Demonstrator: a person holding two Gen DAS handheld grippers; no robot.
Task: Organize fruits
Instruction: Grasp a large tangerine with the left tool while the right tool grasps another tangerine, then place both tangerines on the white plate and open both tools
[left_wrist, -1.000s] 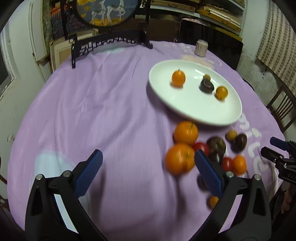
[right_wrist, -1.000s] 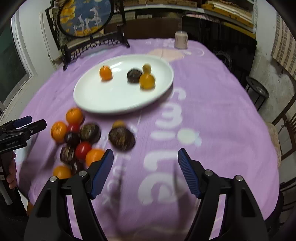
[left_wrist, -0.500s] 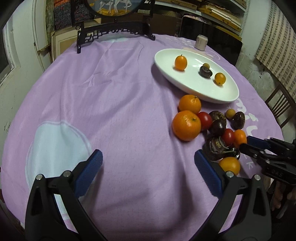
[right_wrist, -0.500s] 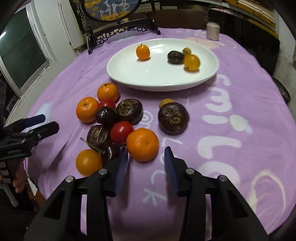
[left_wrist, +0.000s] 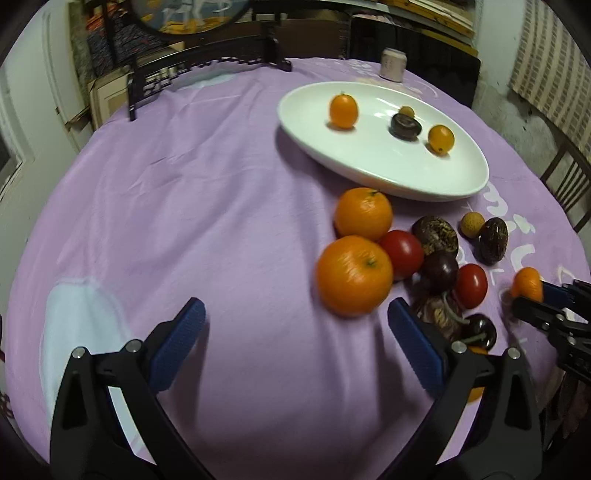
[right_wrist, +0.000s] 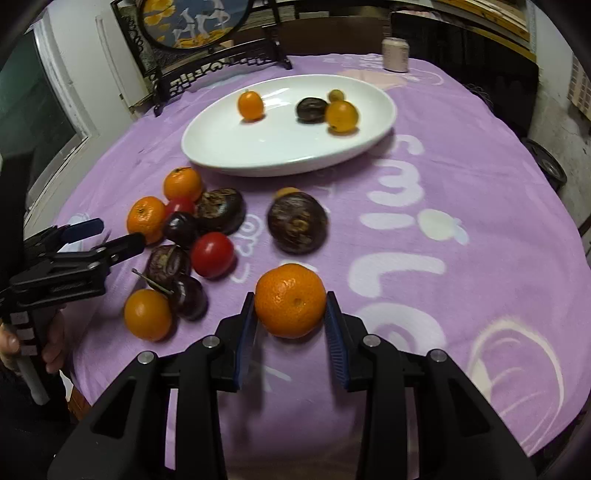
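A white oval plate (right_wrist: 258, 155) (left_wrist: 461, 181) holds two small oranges, a dark fruit and a small yellow one. In front of it lies a pile of oranges, red tomatoes and dark fruits (right_wrist: 184, 236) (left_wrist: 406, 254) on the purple cloth. My right gripper (right_wrist: 290, 315) is shut on a small orange (right_wrist: 290, 304) and holds it just above the cloth; it also shows in the left wrist view (left_wrist: 526, 284). My left gripper (left_wrist: 295, 336) is open and empty, left of the pile, with a large orange (left_wrist: 354, 275) just ahead.
A round table under a purple cloth (right_wrist: 443, 184). A small pale cup (right_wrist: 395, 53) stands at the back. A dark carved stand with a round painted screen (right_wrist: 192, 22) is at the back left. A chair (left_wrist: 565, 177) is on the right.
My right gripper has closed on the small orange and lifted it off the pile. My left gripper has moved closer to the pile and stays open.
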